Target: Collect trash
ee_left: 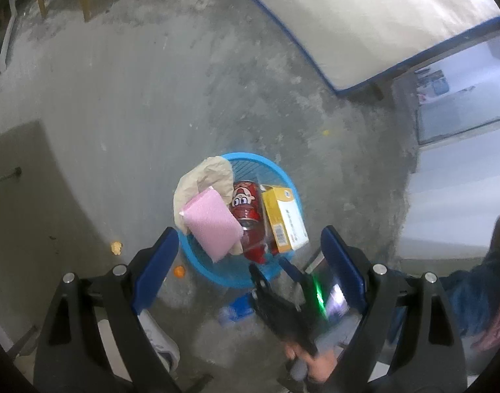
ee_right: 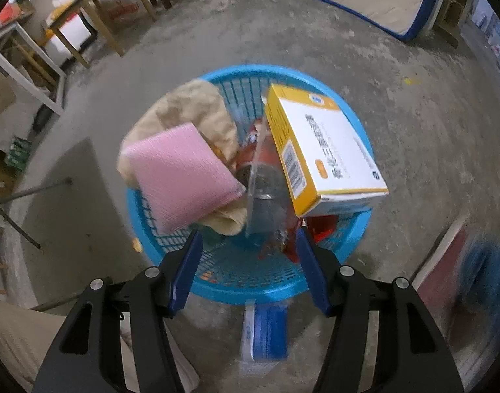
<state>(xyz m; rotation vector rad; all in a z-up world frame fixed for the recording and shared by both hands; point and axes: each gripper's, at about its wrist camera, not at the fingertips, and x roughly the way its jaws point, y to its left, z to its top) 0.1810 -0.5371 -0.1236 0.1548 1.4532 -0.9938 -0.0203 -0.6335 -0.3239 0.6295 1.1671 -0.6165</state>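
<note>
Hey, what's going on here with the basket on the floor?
A person is collecting trash with two handheld tools. Both the left tool and right tool hang open and empty above a blue basket. It already holds a pink sponge, a beige cloth, a red can and a yellow-white box. A blue-white box lies on the floor beside it.

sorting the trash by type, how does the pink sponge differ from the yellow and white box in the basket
The pink sponge is plain, soft-looking and unprinted; the yellow and white box is stiff card with text and a barcode. The sponge rests on a beige cloth at the left side; the box leans at the right. Both poke above the blue basket rim.
</note>
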